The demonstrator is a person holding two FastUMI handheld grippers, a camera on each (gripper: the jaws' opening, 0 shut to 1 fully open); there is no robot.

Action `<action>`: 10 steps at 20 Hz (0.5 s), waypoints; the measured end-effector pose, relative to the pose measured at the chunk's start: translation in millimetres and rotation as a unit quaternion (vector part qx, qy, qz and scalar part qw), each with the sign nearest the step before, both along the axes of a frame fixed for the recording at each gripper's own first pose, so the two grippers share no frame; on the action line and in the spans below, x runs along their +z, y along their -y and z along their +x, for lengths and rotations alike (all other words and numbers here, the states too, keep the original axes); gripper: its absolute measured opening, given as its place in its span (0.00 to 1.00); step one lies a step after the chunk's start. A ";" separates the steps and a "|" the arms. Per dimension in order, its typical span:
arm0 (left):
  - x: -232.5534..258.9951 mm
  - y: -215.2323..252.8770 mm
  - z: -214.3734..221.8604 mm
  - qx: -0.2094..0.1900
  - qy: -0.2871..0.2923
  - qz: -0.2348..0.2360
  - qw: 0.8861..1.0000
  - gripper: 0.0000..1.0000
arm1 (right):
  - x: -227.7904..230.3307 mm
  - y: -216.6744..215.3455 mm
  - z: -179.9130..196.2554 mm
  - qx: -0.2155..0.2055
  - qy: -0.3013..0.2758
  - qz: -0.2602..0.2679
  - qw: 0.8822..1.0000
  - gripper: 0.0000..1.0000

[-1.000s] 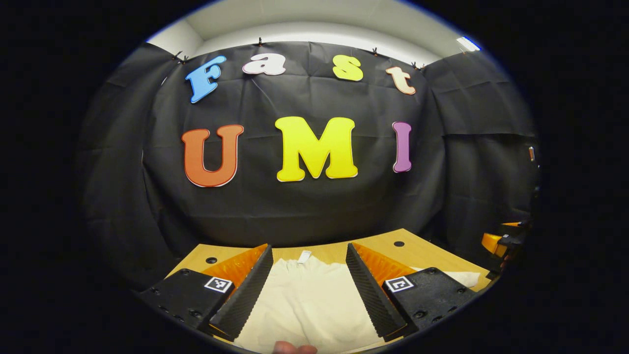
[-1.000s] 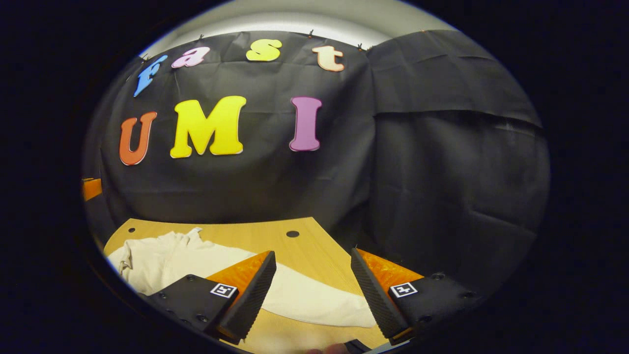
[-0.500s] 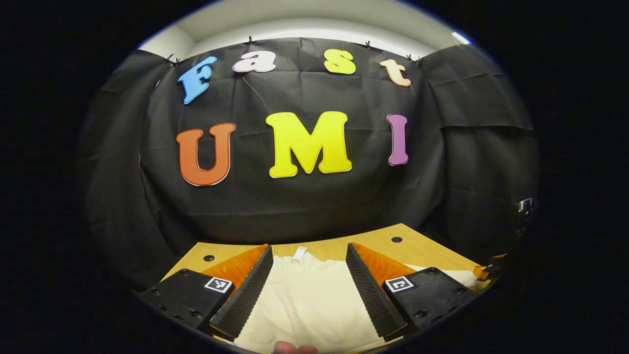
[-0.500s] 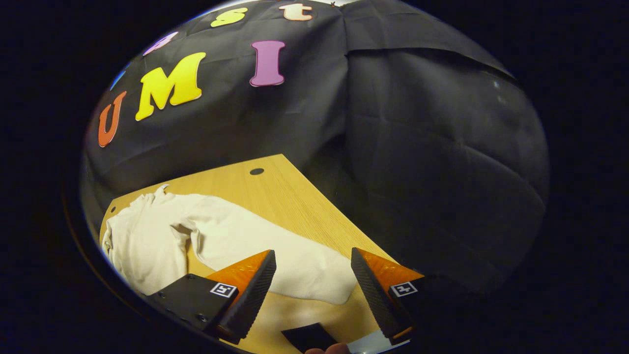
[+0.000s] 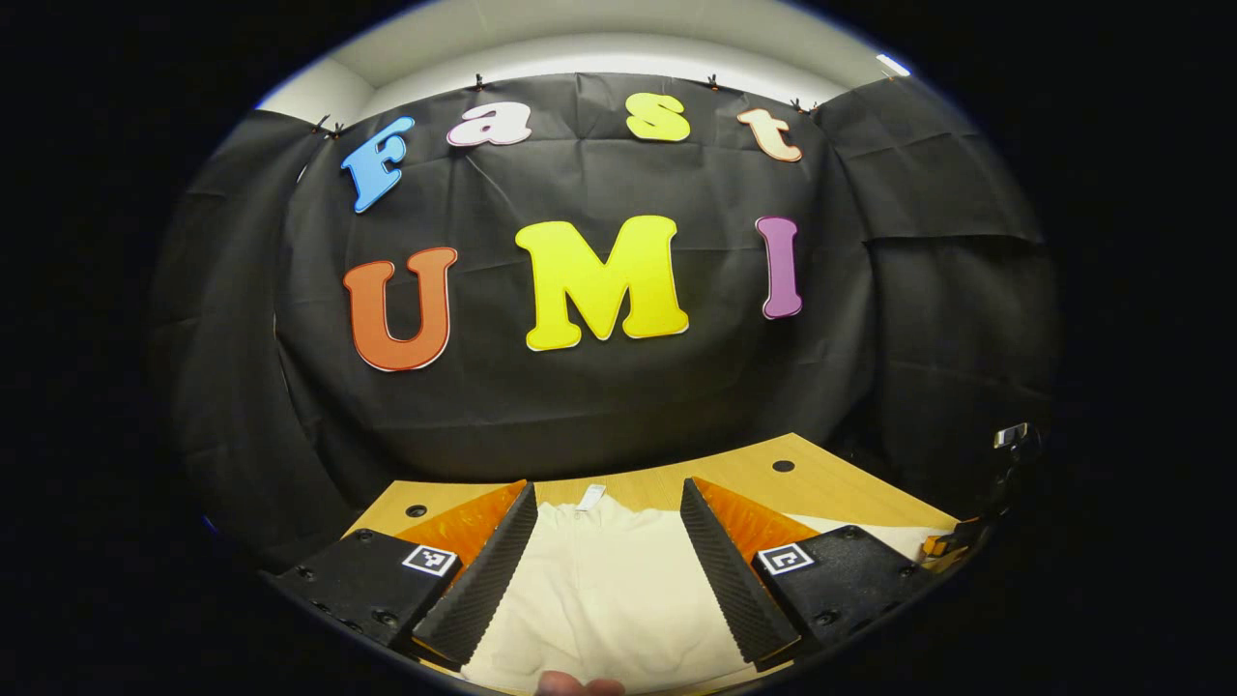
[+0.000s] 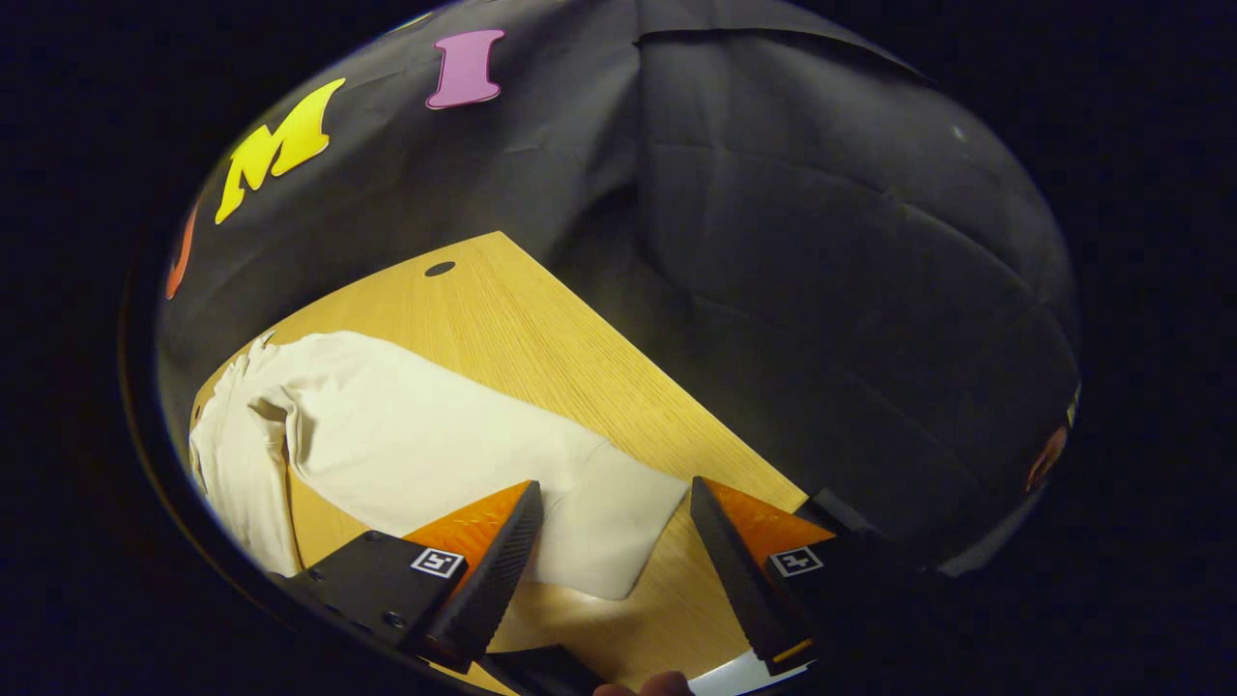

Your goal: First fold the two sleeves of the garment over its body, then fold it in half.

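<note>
right gripper view: right tongs (image 6: 615, 556) spread over garment's sleeve (image 6: 541, 483); left tongs (image 5: 604, 570) spread.

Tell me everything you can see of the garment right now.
The garment is cream-coloured, soft-looking cloth lying on the wooden table. One long sleeve stretches out flat, unfolded, its cuff end between the open right gripper fingers, not gripped. In the left gripper view the body lies between the open left gripper fingers, a small tag at its far edge.

The left gripper (image 5: 606, 570) hangs with jaws spread above the cream garment (image 5: 604, 599) on the wooden table (image 5: 821, 493).
</note>
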State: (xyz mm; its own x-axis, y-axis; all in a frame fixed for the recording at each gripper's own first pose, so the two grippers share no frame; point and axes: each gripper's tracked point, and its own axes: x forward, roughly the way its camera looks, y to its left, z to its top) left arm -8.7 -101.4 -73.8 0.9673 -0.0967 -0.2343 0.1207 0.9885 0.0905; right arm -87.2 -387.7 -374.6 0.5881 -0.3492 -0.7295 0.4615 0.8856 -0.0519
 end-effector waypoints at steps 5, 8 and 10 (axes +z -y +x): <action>0.8 -9.4 0.8 0.004 0.001 0.004 1.000 0.97 | -12.4 -14.5 1.4 0.007 -0.005 0.005 1.000 0.91; 1.4 -14.6 -0.3 0.004 0.001 0.003 1.000 0.96 | -13.6 -19.8 5.2 0.014 -0.004 0.008 1.000 0.63; 0.0 -17.4 0.7 0.004 0.000 0.002 1.000 0.96 | -14.3 -20.9 9.7 0.007 0.007 0.025 1.000 0.48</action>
State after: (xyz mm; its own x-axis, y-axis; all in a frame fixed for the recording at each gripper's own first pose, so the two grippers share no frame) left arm -8.0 -84.0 -73.8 0.9681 -0.0886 -0.2345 0.1134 0.9890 0.0946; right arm -77.5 -366.8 -388.9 0.6024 -0.3051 -0.7376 0.4497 0.8932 -0.0021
